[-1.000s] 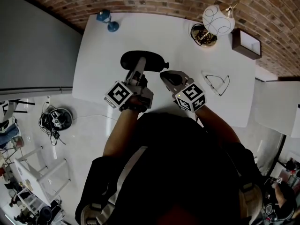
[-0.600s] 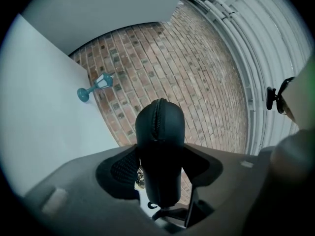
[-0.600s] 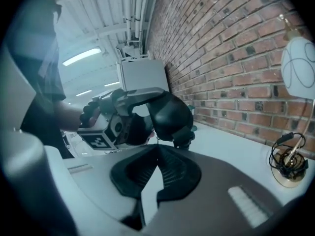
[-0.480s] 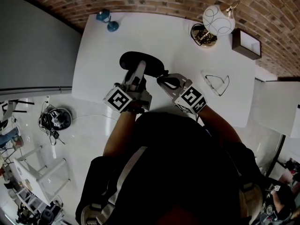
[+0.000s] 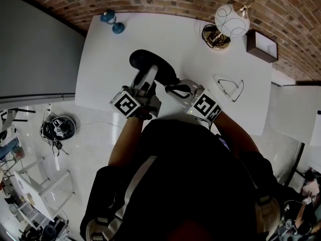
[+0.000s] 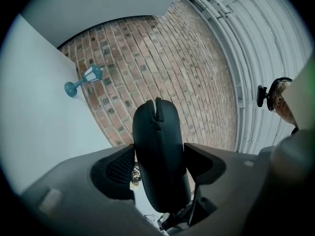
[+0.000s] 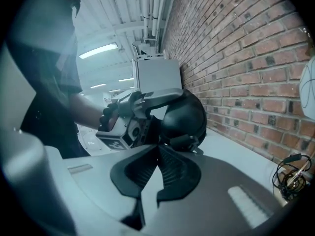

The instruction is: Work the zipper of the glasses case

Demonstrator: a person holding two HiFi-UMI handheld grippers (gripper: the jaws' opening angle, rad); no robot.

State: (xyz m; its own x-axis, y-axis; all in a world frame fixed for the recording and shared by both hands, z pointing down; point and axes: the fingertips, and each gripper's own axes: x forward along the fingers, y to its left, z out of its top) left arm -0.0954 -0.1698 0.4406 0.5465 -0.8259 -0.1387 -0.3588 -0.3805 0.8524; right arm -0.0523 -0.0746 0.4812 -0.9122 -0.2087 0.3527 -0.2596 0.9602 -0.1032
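Two hand-held grippers (image 5: pixel 148 73) (image 5: pixel 171 88), tips toward glasses case (image 5: pixel 143 59)

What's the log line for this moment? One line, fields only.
left gripper: glasses case held between jaws, which have just been opening | right gripper: jaws shut, tips at its near end

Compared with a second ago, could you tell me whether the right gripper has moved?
Yes: the right gripper has slid a little left, away from the glasses on the table.
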